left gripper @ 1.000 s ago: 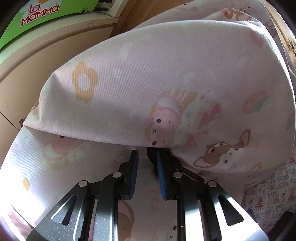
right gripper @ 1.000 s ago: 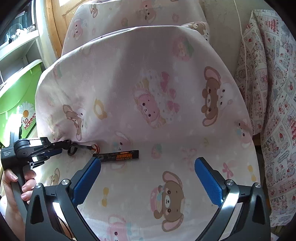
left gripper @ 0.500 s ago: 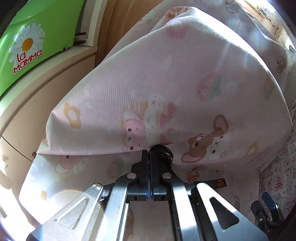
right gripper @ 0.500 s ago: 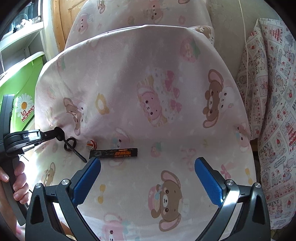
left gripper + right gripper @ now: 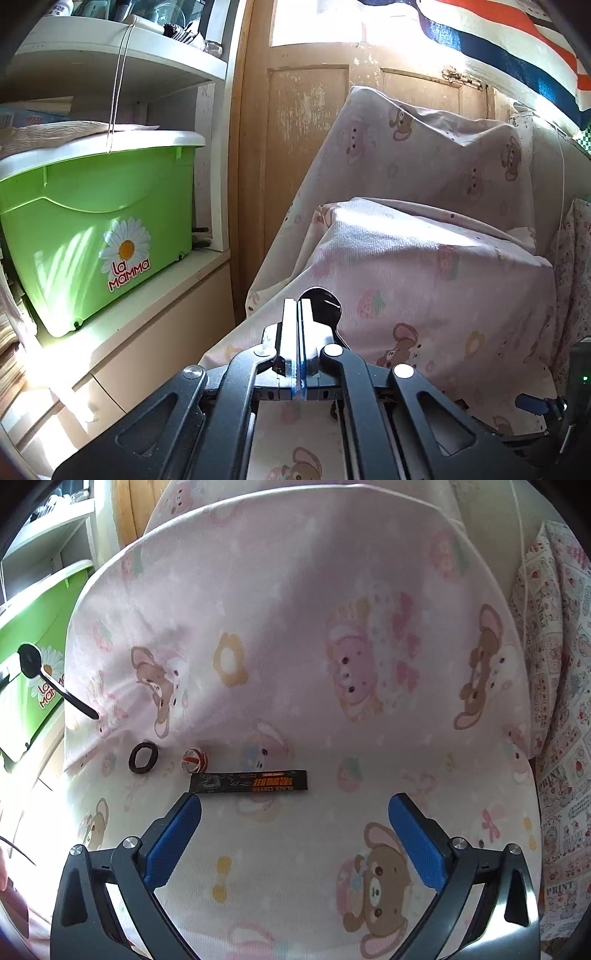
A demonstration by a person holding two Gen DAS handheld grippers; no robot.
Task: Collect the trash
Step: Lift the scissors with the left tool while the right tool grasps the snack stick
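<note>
A: Why does the right hand-held gripper (image 5: 293,829) gape?
B: To straddle the coffee sachet (image 5: 249,781) lying just ahead on the cushion (image 5: 295,635).
A: The left hand-held gripper (image 5: 298,308)?
B: Clamped on the black spoon (image 5: 44,675), lifted clear, likely for binning.

A pink cloth-covered seat cushion printed with cartoon bears (image 5: 295,849) carries the things. Just ahead of the right claw's (image 5: 294,805) left fingertip lies a flat black coffee-stick sachet with orange print (image 5: 249,781). Further left of it sit a small crumpled red-and-white wrapper (image 5: 194,760), touching the sachet's end, and a dark brown hair-tie ring (image 5: 143,757).
</note>
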